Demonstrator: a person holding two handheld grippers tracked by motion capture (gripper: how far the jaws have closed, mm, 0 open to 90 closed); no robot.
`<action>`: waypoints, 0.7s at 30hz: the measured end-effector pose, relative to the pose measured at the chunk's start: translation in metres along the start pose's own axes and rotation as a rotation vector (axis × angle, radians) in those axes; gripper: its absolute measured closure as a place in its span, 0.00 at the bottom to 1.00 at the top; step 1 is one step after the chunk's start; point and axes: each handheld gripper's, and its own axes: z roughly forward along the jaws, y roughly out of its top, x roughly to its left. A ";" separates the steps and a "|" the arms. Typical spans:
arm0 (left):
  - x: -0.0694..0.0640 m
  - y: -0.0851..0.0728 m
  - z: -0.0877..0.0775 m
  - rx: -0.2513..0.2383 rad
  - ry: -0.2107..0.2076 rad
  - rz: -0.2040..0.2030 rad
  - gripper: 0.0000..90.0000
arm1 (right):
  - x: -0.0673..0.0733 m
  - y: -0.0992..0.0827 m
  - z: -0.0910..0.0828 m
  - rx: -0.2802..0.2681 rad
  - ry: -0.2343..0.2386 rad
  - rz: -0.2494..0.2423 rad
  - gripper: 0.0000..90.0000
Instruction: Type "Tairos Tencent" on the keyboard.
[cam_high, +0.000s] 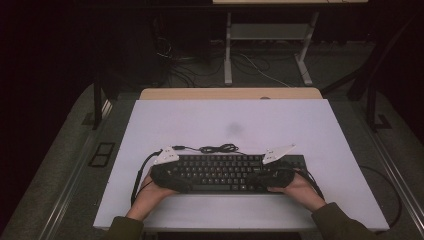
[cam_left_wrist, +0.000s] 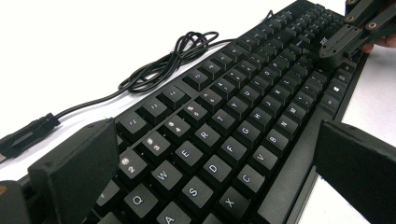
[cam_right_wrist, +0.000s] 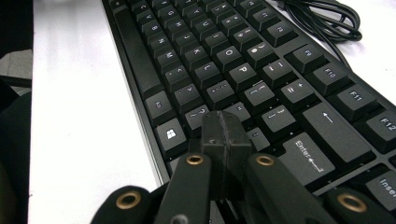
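A black keyboard lies on the white table top, near its front edge. Its black cable is coiled just behind it. My left gripper is at the keyboard's left end, open, with one jaw over the back row of keys and the other at the front edge. My right gripper is shut with nothing between its jaws; its tip is over the keys left of Enter. It also appears far off in the left gripper view as the right gripper.
A person's hands and olive sleeves come in from the bottom edge. Bare white table lies behind the cable. A wooden strip borders the table's far edge. Beyond it, white desk legs and loose wires stand on a dark floor.
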 end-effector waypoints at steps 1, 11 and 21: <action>0.000 0.000 0.000 0.002 0.000 0.001 0.00 | 0.000 0.000 0.000 0.001 -0.003 -0.003 1.00; -0.002 0.005 0.005 0.006 -0.013 0.000 0.02 | 0.000 -0.001 0.001 0.012 -0.008 -0.016 1.00; -0.002 0.013 0.013 0.016 -0.027 0.016 0.16 | 0.000 -0.001 0.001 0.011 -0.008 -0.015 1.00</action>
